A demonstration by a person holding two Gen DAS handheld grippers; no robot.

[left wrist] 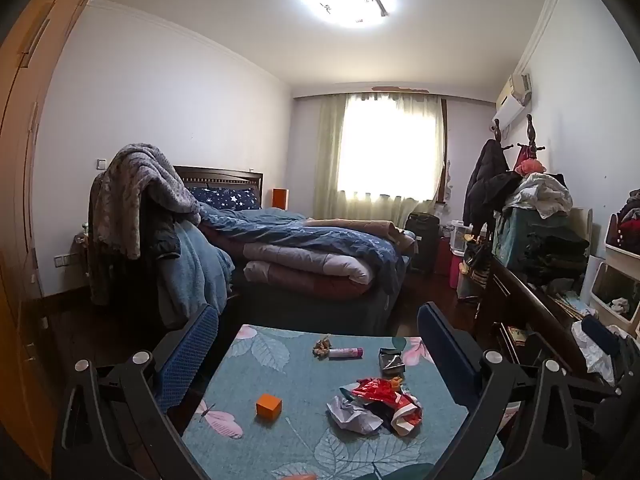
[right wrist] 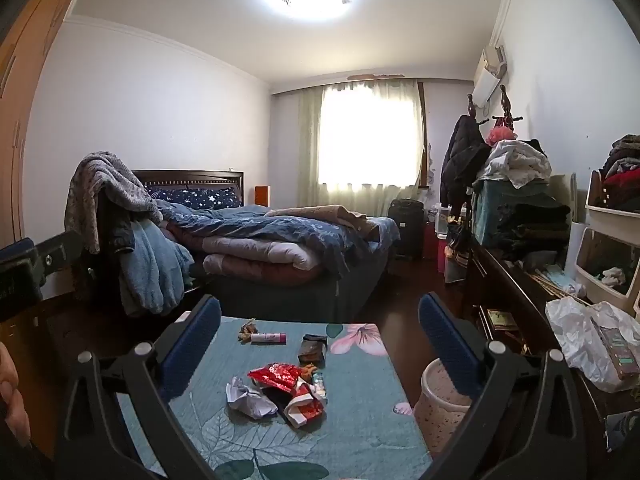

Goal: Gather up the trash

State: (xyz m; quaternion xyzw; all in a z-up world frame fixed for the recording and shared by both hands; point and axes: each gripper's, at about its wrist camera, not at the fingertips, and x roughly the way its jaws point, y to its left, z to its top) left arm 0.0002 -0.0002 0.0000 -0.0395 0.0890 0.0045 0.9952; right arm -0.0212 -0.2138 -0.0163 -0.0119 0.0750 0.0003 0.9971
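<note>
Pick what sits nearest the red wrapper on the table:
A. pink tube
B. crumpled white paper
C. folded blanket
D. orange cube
B: the crumpled white paper lies right against the red wrapper, while the orange cube and pink tube sit apart from it.

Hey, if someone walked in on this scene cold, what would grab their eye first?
Probably the heap of trash mid-table: a red crinkled wrapper lying against a crumpled white paper, on the leaf-print tablecloth. A small orange cube sits alone to their left. Both claws, left and right, hang open above the table, and a pale wastebasket stands by its right edge.
</note>
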